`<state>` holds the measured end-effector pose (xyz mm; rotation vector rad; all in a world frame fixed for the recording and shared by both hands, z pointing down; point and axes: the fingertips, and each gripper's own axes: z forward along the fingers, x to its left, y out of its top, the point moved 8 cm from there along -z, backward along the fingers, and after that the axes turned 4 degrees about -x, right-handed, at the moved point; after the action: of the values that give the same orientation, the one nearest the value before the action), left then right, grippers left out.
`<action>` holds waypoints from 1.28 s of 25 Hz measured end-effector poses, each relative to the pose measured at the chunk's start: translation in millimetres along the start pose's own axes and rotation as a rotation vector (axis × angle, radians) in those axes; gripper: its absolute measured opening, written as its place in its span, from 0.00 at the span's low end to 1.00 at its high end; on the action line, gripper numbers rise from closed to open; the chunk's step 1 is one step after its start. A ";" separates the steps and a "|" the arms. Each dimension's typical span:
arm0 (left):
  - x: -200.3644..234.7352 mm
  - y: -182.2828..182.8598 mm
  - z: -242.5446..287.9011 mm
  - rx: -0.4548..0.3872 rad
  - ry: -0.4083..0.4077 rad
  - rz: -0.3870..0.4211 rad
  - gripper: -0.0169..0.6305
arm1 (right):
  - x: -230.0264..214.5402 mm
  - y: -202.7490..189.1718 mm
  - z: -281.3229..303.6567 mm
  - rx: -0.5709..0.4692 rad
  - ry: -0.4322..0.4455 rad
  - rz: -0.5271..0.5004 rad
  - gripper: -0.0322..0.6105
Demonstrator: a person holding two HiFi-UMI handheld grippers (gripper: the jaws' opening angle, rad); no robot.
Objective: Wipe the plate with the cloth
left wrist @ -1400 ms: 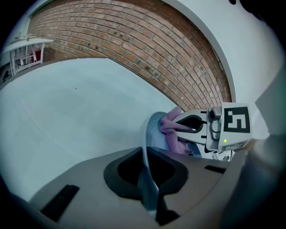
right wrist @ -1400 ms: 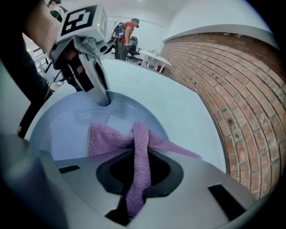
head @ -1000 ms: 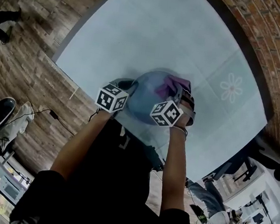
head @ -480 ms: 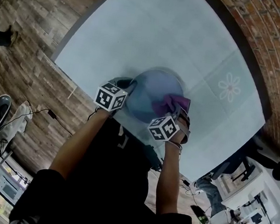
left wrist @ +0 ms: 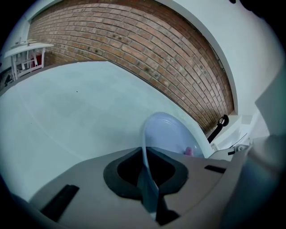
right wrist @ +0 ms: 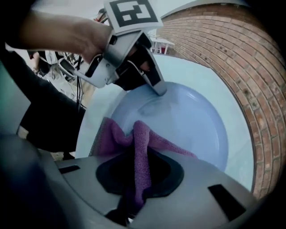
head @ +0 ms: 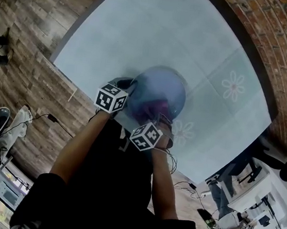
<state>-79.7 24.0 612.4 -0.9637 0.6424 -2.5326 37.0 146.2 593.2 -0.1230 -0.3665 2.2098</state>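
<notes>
A pale blue plate (head: 159,95) lies on the light table, and my left gripper (head: 127,89) is shut on its near left rim. In the left gripper view the plate's rim (left wrist: 145,154) runs edge-on between the jaws. My right gripper (head: 158,119) is shut on a purple cloth (right wrist: 138,147) and holds it down on the near part of the plate (right wrist: 187,118). The cloth (head: 152,107) shows as a purple patch on the plate in the head view. In the right gripper view the left gripper (right wrist: 160,89) pinches the far rim.
The table (head: 159,30) has a light blue cover with white flower prints (head: 233,86) to the right of the plate. A brick wall (left wrist: 134,40) stands behind it. Wooden floor (head: 24,71) lies to the left, with chairs and cables nearby.
My right gripper has dragged the cloth from the plate's far right part across to its near edge, toward me. The left gripper and the plate have stayed put.
</notes>
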 end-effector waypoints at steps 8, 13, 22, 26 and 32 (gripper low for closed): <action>-2.8 1.9 0.6 -0.006 0.008 0.004 0.10 | -11.2 25.3 -5.4 -0.218 0.026 0.150 0.14; -5.1 -4.0 -4.7 -0.047 0.024 0.043 0.10 | -16.7 18.2 -37.6 -0.333 -0.079 0.221 0.14; -12.6 21.1 -40.8 -0.188 0.032 0.099 0.10 | -37.1 7.7 -104.9 -0.508 -0.239 0.328 0.14; -35.9 31.4 -64.3 -0.234 0.021 0.169 0.10 | -36.1 2.5 -132.4 -0.565 -0.260 0.353 0.14; -88.8 38.5 -113.2 -0.408 -0.027 0.300 0.09 | -29.5 -1.9 -174.3 -0.696 -0.321 0.418 0.14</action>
<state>-89.0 66.1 469.9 -0.9415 1.2277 -2.1619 94.2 162.1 426.7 -0.2351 -1.3883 2.4094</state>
